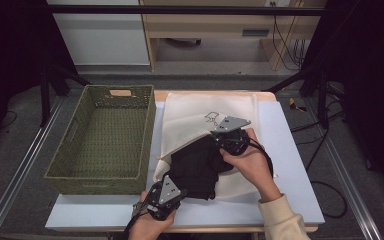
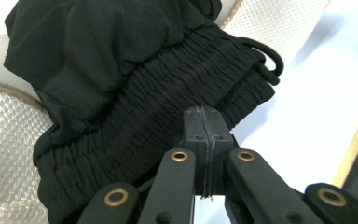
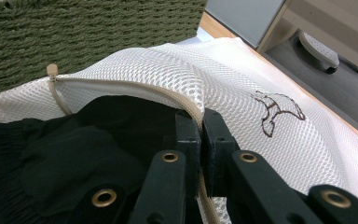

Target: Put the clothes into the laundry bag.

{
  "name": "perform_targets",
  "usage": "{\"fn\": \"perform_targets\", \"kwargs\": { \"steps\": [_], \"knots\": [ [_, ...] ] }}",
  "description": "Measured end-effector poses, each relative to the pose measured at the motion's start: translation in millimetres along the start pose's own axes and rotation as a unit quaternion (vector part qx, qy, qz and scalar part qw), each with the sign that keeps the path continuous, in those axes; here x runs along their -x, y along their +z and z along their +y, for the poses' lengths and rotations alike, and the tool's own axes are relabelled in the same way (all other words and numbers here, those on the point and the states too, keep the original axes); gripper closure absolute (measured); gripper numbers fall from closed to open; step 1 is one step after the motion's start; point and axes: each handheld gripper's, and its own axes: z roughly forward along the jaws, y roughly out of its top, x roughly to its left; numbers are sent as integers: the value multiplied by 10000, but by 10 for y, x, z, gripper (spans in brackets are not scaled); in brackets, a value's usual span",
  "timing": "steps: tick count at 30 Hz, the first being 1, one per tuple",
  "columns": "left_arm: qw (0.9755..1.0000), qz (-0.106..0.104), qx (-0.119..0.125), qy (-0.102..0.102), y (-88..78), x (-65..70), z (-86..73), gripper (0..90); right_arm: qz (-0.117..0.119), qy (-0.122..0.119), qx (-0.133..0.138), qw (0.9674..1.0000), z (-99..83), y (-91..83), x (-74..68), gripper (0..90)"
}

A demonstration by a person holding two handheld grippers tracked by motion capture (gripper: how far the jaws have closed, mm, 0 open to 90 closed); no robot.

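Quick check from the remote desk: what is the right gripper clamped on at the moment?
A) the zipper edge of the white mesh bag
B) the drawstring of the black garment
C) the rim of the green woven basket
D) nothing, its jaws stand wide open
A: in the right gripper view the right gripper has its jaws closed on the zipper edge of the white mesh bag, holding the opening up over the black garment.

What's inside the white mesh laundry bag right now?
A black garment with an elastic waistband sits partly inside the mesh laundry bag, its waistband end sticking out. Anything deeper inside is covered by the mesh and the garment.
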Motion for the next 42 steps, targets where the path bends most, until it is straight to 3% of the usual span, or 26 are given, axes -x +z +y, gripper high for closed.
{"fn": "perform_targets", "kwargs": {
  "steps": [42],
  "knots": [
    [9993,246,-220,195,317,-49,46,899,98,-106,-115,9998,5,59,-74,869]
  ]
}}
